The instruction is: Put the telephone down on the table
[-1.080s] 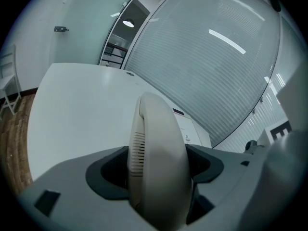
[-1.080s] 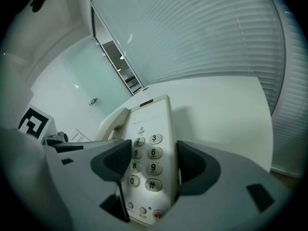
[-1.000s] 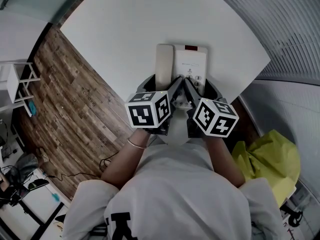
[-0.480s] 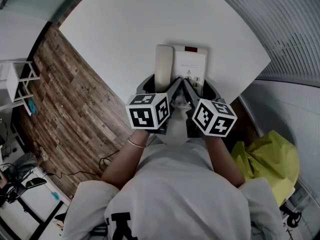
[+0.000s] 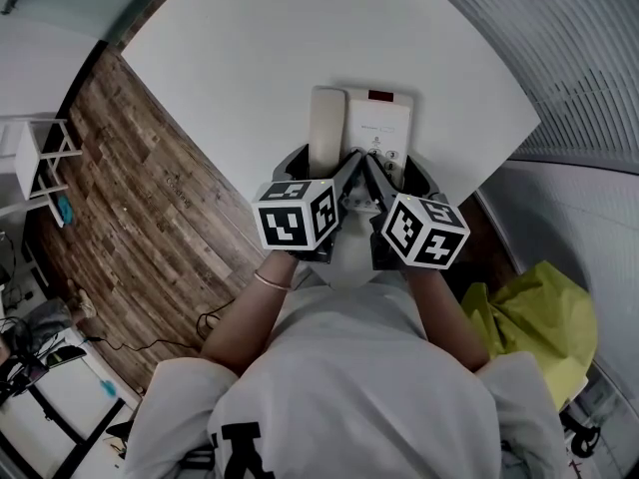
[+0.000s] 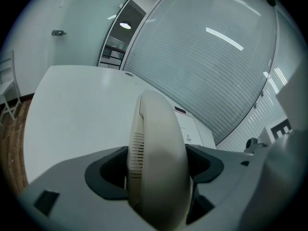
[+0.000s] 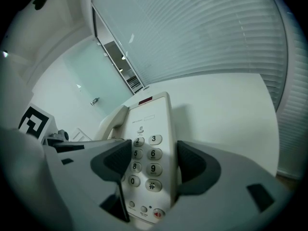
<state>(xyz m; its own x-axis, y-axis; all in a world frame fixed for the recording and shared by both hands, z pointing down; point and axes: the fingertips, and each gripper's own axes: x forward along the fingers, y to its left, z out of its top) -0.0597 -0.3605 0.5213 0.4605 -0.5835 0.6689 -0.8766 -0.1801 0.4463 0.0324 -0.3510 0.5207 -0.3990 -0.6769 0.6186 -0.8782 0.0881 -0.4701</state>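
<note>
A cream telephone (image 5: pixel 381 126) with a keypad sits at the near edge of the white table (image 5: pixel 250 58), its handset (image 5: pixel 326 128) in the cradle on the left. My left gripper (image 5: pixel 321 160) is shut on the handset (image 6: pixel 156 153), with a dark pad on each side. My right gripper (image 5: pixel 397 163) is shut on the keypad half of the telephone (image 7: pixel 149 129); its left pad covers the left column of keys. Whether the base rests on the table or hangs just above it I cannot tell.
Wooden floor (image 5: pixel 130 188) lies left of the table, with a white shelf frame (image 5: pixel 35 158) beyond it. A yellow bag (image 5: pixel 539 317) sits low at the right. A slatted wall (image 5: pixel 589 58) runs along the table's right side.
Both marker cubes have edged slightly away from the person. The telephone has hardly moved, and both grips are unchanged.
</note>
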